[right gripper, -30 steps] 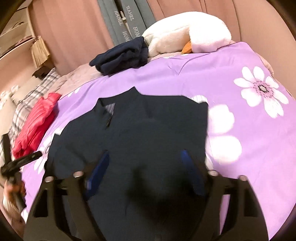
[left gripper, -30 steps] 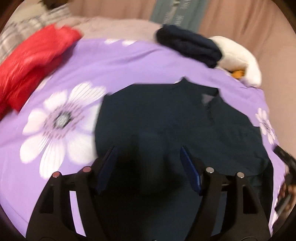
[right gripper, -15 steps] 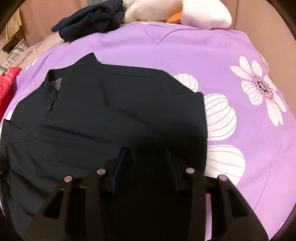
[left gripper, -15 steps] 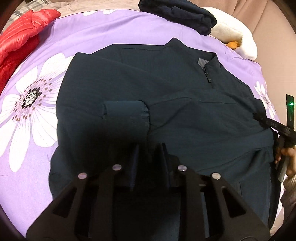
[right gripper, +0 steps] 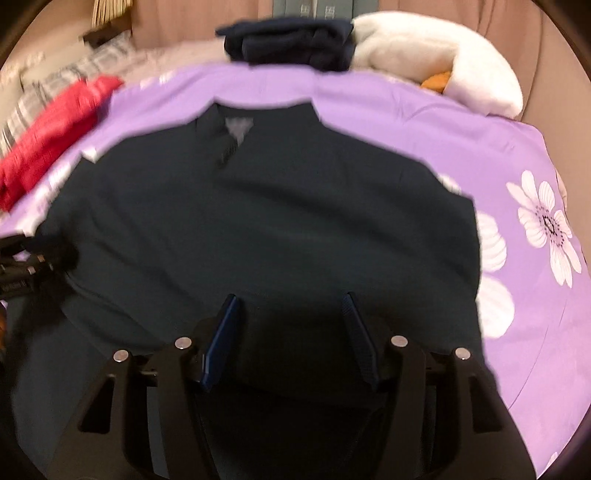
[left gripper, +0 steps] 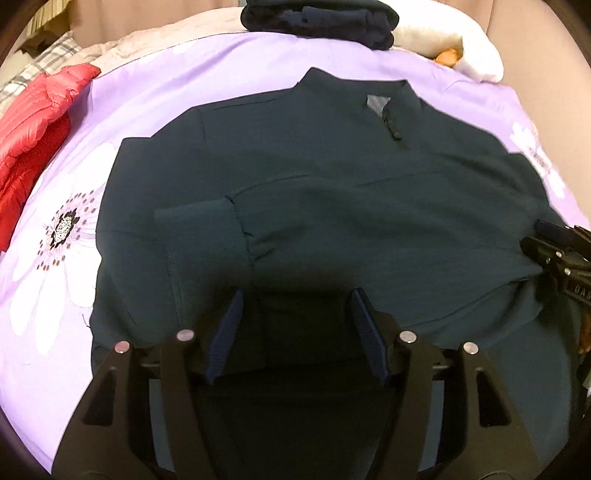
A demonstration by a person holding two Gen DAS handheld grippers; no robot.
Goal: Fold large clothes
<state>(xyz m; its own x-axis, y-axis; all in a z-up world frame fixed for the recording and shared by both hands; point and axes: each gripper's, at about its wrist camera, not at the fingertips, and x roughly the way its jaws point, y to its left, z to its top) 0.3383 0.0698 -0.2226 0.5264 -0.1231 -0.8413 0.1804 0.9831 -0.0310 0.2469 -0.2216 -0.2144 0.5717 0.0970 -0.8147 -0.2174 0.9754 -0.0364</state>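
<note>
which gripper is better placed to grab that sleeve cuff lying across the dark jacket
Left, probably. The ribbed cuff lies just ahead of the open left gripper; the right gripper faces plain jacket.

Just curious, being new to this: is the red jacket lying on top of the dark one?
No: the red jacket lies apart on the purple bedspread, left of the dark jacket.

A red puffer jacket (left gripper: 35, 122), folded navy clothes (left gripper: 317, 16) and white plush toy (left gripper: 465, 48) lie on the floral purple bedspread (left gripper: 184, 77).
</note>
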